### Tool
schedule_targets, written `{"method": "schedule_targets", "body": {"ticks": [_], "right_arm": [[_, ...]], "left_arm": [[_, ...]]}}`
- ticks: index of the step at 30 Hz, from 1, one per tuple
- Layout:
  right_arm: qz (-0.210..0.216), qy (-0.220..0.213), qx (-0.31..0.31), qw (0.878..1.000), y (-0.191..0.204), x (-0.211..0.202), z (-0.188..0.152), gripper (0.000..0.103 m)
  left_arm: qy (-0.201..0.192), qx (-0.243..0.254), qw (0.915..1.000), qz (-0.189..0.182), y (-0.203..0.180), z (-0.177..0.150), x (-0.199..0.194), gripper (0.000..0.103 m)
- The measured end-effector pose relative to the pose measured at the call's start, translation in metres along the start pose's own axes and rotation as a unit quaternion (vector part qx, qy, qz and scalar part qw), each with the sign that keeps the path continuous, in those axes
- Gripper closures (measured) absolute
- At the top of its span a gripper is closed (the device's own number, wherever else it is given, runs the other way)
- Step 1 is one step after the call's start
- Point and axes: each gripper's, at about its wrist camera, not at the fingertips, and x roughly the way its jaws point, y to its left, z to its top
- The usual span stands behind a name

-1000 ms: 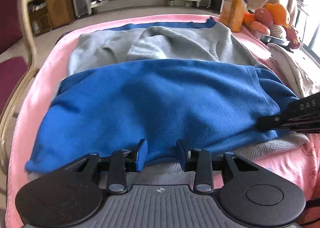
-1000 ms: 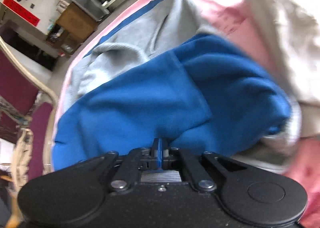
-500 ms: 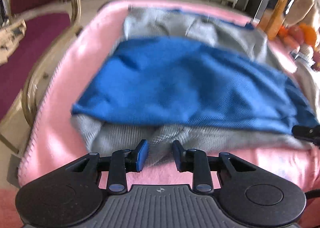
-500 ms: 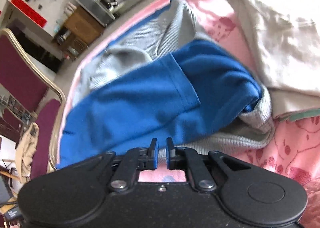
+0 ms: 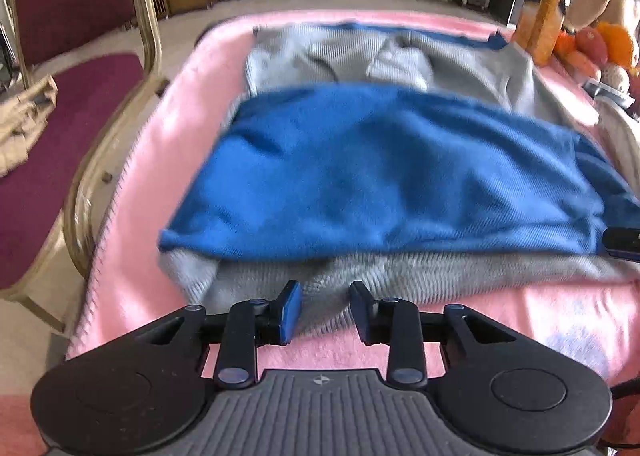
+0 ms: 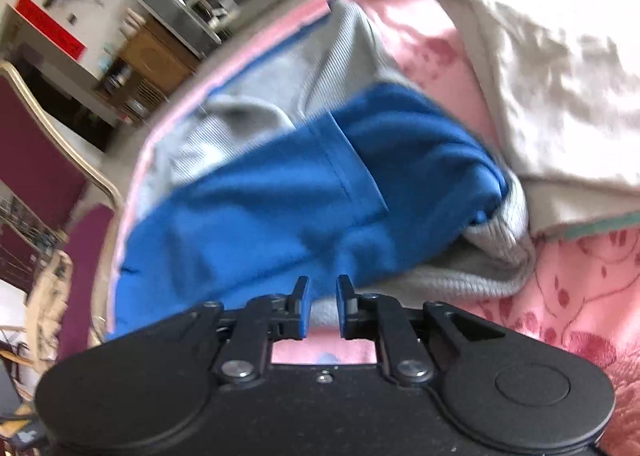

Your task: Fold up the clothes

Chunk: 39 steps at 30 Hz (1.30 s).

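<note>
Pink blanket (image 5: 168, 143) is covering the tabletop, with the folded garment lying across its middle.

Blue sweater (image 5: 380, 175) is lying doubled over its grey lining (image 5: 440, 268), beside a cream cloth (image 6: 560, 87) on the right. At the near edge, the left claw (image 5: 325, 306) is opening, its pads apart with grey hem between them, ungripped. The right claw (image 6: 323, 306) is also opening, holding nothing.

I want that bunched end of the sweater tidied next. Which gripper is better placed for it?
Probably the right gripper: the bunched grey and blue end lies just ahead of it, to its right. The left gripper faces the flat grey hem instead. Both are opening, empty.
</note>
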Motion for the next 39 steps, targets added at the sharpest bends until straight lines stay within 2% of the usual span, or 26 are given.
{"method": "schedule_targets", "body": {"ticks": [2, 6, 9, 12, 17, 22, 26, 29, 31, 33, 35, 39], "right_arm": [[0.019, -0.011, 0.011, 1.0, 0.005, -0.013, 0.009, 0.089], [0.043, -0.046, 0.005, 0.998, 0.029, -0.039, 0.041, 0.082], [0.052, -0.071, -0.015, 0.996, 0.05, -0.051, 0.071, 0.079], [0.048, -0.093, -0.035, 0.994, 0.066, -0.051, 0.098, 0.074], [0.019, -0.112, -0.054, 0.992, 0.077, -0.021, 0.143, 0.074], [-0.026, -0.13, -0.073, 0.988, 0.074, 0.033, 0.189, 0.059], [-0.071, -0.121, -0.09, 0.986, 0.068, 0.09, 0.227, 0.057], [-0.098, -0.131, -0.093, 0.982, 0.059, 0.126, 0.247, 0.057], [-0.114, -0.134, -0.098, 0.98, 0.054, 0.145, 0.256, 0.057], [-0.125, -0.137, -0.107, 0.977, 0.05, 0.159, 0.259, 0.057], [-0.13, -0.138, -0.117, 0.975, 0.046, 0.17, 0.26, 0.057], [-0.131, -0.154, -0.127, 0.971, 0.041, 0.18, 0.26, 0.057]], "left_arm": [[-0.024, -0.011, 0.9996, -0.007, 0.008, 0.014, -0.014, 0.07], [-0.063, -0.045, 0.9968, -0.019, 0.031, 0.053, -0.037, 0.07], [-0.075, -0.066, 0.9948, -0.021, 0.046, 0.086, -0.042, 0.07], [-0.07, -0.081, 0.9942, -0.01, 0.06, 0.12, -0.029, 0.07], [-0.045, -0.096, 0.9944, 0.006, 0.08, 0.172, 0.023, 0.065], [-0.023, -0.144, 0.9891, -0.02, 0.103, 0.222, 0.095, 0.064], [-0.008, -0.172, 0.9846, -0.031, 0.112, 0.255, 0.156, 0.064], [0.01, -0.191, 0.9795, -0.062, 0.118, 0.273, 0.197, 0.064], [0.022, -0.199, 0.9767, -0.077, 0.122, 0.28, 0.22, 0.064], [0.03, -0.209, 0.9748, -0.073, 0.126, 0.283, 0.236, 0.064], [0.027, -0.216, 0.9728, -0.08, 0.129, 0.285, 0.247, 0.064], [0.012, -0.198, 0.975, -0.1, 0.12, 0.294, 0.254, 0.066]]}}
